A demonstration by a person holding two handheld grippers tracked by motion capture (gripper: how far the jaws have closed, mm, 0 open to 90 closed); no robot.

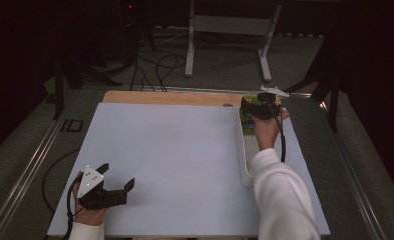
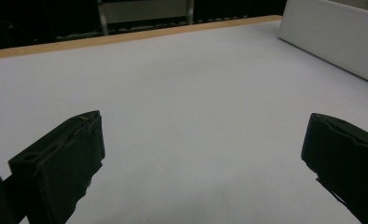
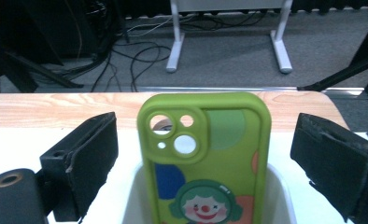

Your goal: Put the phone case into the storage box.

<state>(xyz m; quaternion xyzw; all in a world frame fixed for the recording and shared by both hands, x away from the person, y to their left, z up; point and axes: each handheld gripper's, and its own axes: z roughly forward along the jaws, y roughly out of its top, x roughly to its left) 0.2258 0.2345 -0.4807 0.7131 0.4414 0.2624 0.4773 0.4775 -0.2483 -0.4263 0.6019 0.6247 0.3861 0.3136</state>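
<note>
Withdrawing right gripper (image 3: 205, 154), jaws open and clear of phone case (image 3: 204, 158) propped in tray (image 1: 243, 150) at tabletop's far right corner: lift straight, avoiding contact. Left gripper (image 2: 201, 154) open, idle.

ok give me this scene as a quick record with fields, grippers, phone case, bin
left gripper: jaws open, nothing between them, low over the white table top
right gripper: jaws open either side of the phone case, pads not touching it
phone case: green, clown picture, standing upright in the bin
bin: white, long, at the table's right side
</note>
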